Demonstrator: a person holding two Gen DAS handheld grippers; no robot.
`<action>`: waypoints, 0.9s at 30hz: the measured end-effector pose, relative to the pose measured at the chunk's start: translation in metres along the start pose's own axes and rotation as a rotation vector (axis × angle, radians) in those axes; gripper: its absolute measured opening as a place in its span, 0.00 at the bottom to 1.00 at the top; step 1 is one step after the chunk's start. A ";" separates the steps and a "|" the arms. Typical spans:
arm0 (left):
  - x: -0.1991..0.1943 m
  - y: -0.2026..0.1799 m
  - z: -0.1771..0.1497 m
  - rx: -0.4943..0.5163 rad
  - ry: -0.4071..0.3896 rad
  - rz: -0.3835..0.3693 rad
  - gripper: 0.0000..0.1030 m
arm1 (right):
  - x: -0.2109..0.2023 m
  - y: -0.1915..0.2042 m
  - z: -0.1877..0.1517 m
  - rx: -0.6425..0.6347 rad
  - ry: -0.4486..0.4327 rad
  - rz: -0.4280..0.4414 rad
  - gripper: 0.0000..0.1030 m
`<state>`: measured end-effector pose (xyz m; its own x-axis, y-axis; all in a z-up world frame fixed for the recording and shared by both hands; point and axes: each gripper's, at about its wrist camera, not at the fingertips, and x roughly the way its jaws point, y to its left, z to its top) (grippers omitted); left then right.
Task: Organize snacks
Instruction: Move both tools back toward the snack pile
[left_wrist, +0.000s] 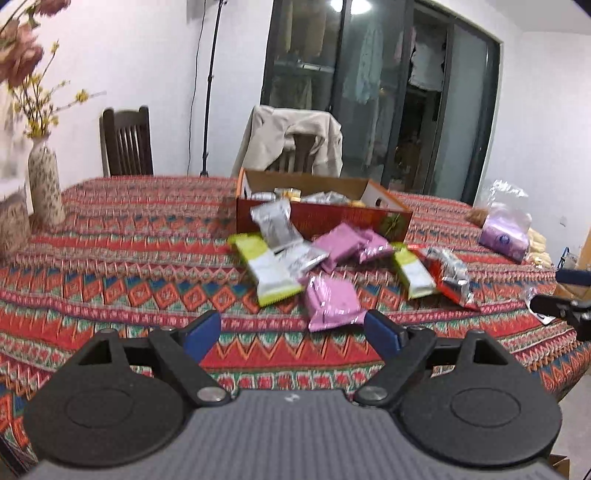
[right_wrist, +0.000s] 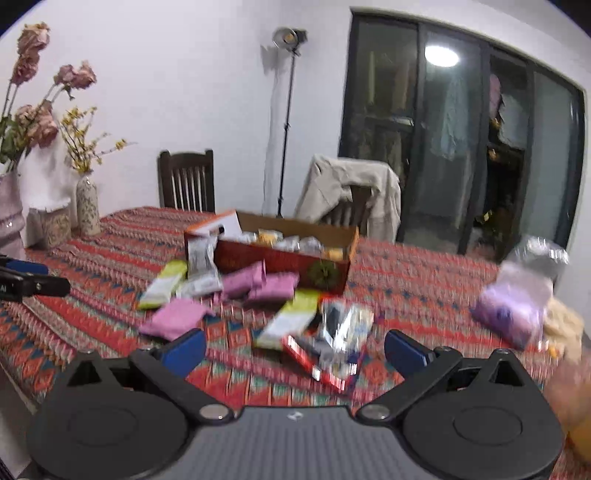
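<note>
White-walled dining room at night

Dark glass doors reflect a ceiling light; two wooden chairs (one coat-draped), light stand.

Far ahead and left of the claw, a patterned vase with yellow sprigs stands on the zigzag tablecloth. Beyond it a dark chair, a draped jacket and a lamp stand.

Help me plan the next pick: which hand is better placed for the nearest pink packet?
Probably left. The left gripper is open with the pink packet just ahead between its fingers; the right gripper faces the red packet instead.
</note>
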<state>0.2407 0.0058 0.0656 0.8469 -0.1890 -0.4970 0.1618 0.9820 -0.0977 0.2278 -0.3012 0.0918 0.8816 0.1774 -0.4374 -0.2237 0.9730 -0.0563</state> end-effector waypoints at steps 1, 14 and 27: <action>0.002 0.000 -0.001 0.001 0.005 0.004 0.84 | 0.001 0.000 -0.006 0.010 0.016 0.002 1.00; 0.027 0.015 0.000 -0.021 0.020 0.011 0.84 | 0.025 0.015 -0.005 0.017 0.052 0.029 1.00; 0.063 0.073 0.005 -0.079 0.050 0.141 0.84 | 0.166 0.127 0.021 -0.046 0.162 0.213 0.92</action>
<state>0.3084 0.0660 0.0311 0.8320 -0.0509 -0.5524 0.0010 0.9959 -0.0902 0.3545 -0.1446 0.0306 0.7358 0.3476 -0.5813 -0.4186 0.9081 0.0131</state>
